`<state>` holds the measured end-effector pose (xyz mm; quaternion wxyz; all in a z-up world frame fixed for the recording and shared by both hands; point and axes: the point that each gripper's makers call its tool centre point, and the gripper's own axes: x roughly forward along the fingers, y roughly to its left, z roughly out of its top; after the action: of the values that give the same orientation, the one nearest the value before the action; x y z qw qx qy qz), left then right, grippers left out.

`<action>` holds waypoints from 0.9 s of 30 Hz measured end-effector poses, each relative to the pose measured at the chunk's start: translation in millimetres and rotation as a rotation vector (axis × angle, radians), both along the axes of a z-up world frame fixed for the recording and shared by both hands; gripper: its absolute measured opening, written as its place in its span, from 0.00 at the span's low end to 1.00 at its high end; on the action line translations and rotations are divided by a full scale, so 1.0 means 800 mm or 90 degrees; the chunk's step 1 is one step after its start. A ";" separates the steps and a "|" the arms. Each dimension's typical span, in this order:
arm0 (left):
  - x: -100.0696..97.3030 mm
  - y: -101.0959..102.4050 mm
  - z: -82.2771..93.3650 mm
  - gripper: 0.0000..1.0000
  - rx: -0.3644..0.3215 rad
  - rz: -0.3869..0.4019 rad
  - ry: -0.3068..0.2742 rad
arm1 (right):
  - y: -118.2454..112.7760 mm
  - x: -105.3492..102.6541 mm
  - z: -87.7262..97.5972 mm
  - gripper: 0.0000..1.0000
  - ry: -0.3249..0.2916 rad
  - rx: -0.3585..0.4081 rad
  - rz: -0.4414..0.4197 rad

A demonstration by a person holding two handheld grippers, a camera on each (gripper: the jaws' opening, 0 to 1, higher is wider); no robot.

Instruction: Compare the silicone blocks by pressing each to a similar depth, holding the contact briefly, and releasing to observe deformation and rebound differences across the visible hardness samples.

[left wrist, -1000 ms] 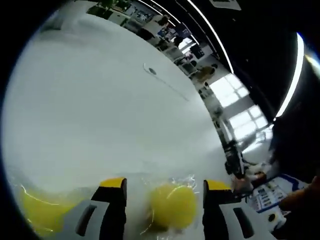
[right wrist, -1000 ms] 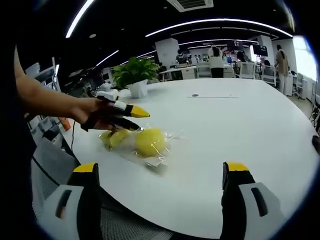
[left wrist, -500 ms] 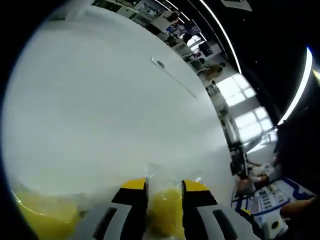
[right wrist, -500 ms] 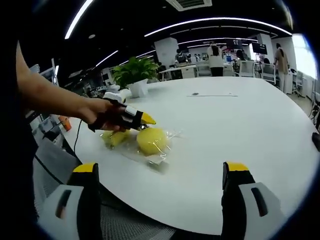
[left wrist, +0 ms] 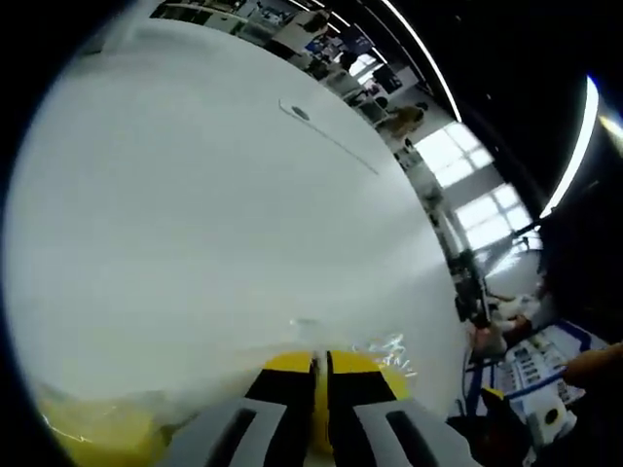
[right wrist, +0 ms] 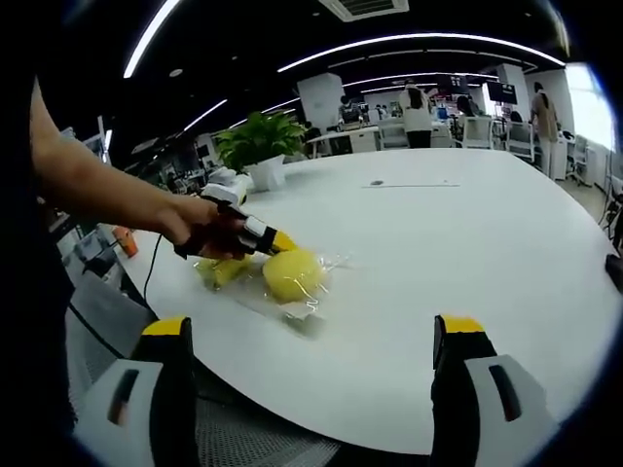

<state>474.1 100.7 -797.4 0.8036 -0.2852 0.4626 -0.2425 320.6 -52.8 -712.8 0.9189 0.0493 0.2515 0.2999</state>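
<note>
Two yellow silicone blocks lie in a clear plastic bag (right wrist: 316, 306) near the edge of a white table. The round block (right wrist: 290, 274) is the nearer one; a flatter yellow-green block (right wrist: 222, 269) lies to its left. A person's hand holds my left gripper (right wrist: 280, 242), whose shut yellow tips press against the round block's top left. In the left gripper view my left gripper (left wrist: 321, 365) has its jaws almost touching above the crinkled bag (left wrist: 386, 347), and the second block (left wrist: 88, 435) lies at the lower left. My right gripper (right wrist: 313, 329) stands open, well short of the blocks.
The white table (right wrist: 467, 243) stretches far back, with a thin cable (right wrist: 409, 185) on it. A potted plant (right wrist: 261, 146) stands at the back left. Desks, chairs and people fill the room behind. The table's near edge curves just past my right jaws.
My left gripper's jaws have closed from wide open to almost touching. Its tip has come down onto the round yellow block. The right gripper has not moved.
</note>
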 end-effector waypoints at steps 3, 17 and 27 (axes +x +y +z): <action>0.001 0.001 0.000 0.00 0.001 0.007 0.004 | -0.002 0.000 0.000 0.96 0.000 0.000 -0.001; -0.009 -0.024 0.064 0.00 -0.080 -0.008 -0.067 | -0.002 0.007 0.004 0.96 -0.002 0.022 -0.012; -0.033 -0.058 0.137 0.00 -0.131 -0.102 -0.176 | 0.001 0.014 0.024 0.96 -0.011 0.040 -0.003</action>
<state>447.3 54.1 -687.6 0.8041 -0.2921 0.3417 -0.3889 332.0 -51.8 -693.3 0.9199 0.0760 0.2335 0.3058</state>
